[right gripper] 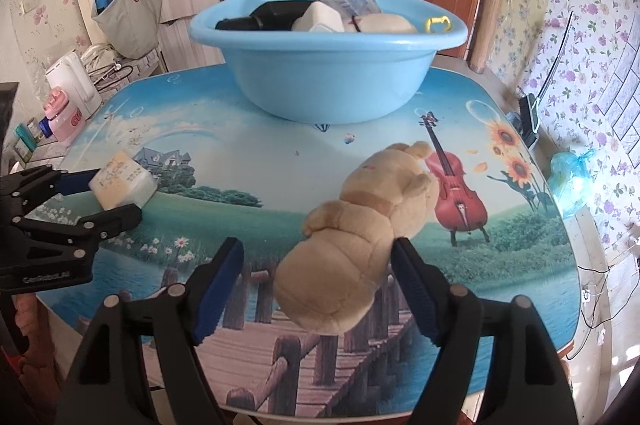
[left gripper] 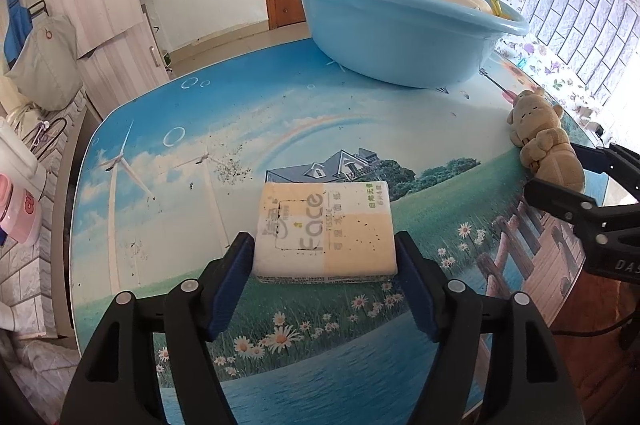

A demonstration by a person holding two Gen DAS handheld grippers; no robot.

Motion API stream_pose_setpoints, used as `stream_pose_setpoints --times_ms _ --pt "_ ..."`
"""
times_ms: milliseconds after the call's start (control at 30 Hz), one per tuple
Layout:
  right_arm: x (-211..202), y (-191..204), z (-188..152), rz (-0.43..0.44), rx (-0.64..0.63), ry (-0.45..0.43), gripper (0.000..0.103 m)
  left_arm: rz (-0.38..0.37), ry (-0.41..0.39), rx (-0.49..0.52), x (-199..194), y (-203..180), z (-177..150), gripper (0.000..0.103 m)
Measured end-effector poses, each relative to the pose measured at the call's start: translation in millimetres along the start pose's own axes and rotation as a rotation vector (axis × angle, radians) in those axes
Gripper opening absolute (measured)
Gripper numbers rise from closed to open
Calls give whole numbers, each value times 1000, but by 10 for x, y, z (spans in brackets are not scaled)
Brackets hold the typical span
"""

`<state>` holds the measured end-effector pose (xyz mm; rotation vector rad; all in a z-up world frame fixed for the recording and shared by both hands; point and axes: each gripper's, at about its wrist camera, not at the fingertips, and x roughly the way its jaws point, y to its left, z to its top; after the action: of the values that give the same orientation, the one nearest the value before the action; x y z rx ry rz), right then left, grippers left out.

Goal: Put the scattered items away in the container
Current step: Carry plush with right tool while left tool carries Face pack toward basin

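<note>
Left tool brackets one tissue pack, fingers apart; right tool likewise straddles one plush toy.

The tissue pack at 12 o'clock from the left claw reads "Face" and "TISSUE", beside Chinese print too small to read. The other claw's body shows "DAS" at 3 o'clock; in the right view, "GenRobot.AI" at 9 o'clock.
</note>
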<state>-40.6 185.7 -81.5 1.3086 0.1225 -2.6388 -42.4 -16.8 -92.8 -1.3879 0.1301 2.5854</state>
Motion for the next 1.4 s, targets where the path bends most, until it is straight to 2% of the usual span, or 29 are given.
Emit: stream_pose_setpoints --times_ms 167,200,233,300,367,400,700,1400 --pt "58 -55 -7 -13 26 -8 77 3 -9 -5 8 6 -4 73" --pt "52 -75 -10 -5 34 -16 73 4 -11 -4 4 8 -9 74" --pt "41 -89 -13 -3 39 -22 59 3 -11 -5 4 11 -9 74" --pt "28 -111 -6 -10 42 -28 46 2 -14 -5 2 13 -11 74" --pt "17 -141 -8 -7 50 -28 45 -1 -13 -6 -3 21 -13 71" --pt "8 -154 -10 -2 55 -30 45 -5 -17 -7 -12 23 -14 62" --pt "-178 -135 23 49 58 -84 44 -14 -21 -26 -68 44 -20 62" --pt "-425 -55 51 87 33 -142 44 -16 -70 -43 -320 36 40 62"
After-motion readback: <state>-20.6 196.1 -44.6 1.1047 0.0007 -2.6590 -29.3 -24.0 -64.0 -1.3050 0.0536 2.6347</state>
